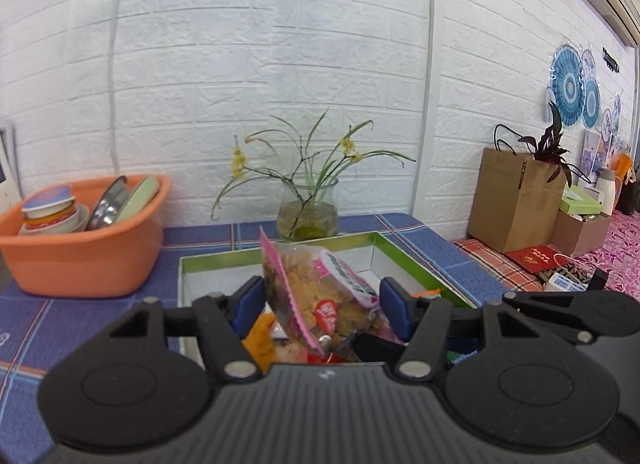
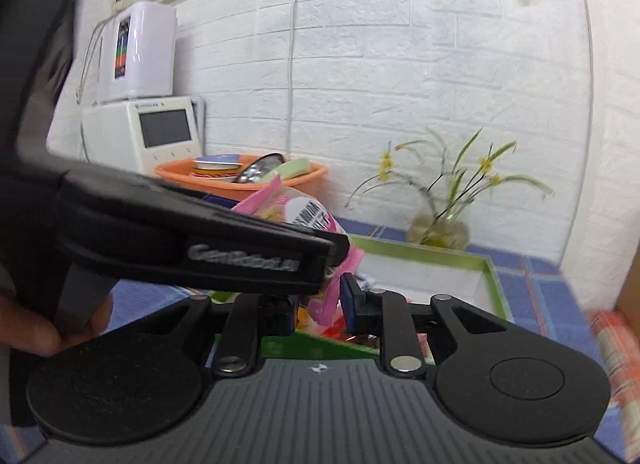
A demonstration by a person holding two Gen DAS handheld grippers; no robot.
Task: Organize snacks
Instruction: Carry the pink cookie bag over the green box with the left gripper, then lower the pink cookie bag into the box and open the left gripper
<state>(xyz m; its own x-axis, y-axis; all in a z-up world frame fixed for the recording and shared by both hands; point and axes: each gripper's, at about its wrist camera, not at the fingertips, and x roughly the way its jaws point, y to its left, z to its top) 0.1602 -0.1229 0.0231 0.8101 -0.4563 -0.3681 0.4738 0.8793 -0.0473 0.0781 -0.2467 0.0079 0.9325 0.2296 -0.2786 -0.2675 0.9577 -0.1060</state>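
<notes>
Pink-edged and clear, a bag of snacks [image 1: 320, 296] stands tilted between the blue pads [image 1: 250, 304] of the left gripper [image 1: 322, 306], which press on both its sides and hold it above a green-rimmed box [image 1: 400, 254]. More packets [image 1: 260, 340], orange and red, lie in the near part of that box, under the bag. The box sits on a blue checked cloth [image 1: 80, 316]. On the far side of the box, against the white brick wall [image 1: 240, 64], stands a glass vase [image 1: 308, 210] with thin green stems and yellow flowers. To the far left an orange basin [image 1: 80, 260] holds bowls and plates. To the right stands a brown cardboard box [image 1: 512, 200].

From the right wrist view, the right gripper [image 2: 316, 306] has its jaws narrowed around the pink sealed edge of the same bag [image 2: 332, 296]; blur hides whether the pads actually pinch it, so I cannot tell. The left gripper's black body [image 2: 200, 240] crosses in front, a hand [image 2: 36, 324] beneath it at the left edge
</notes>
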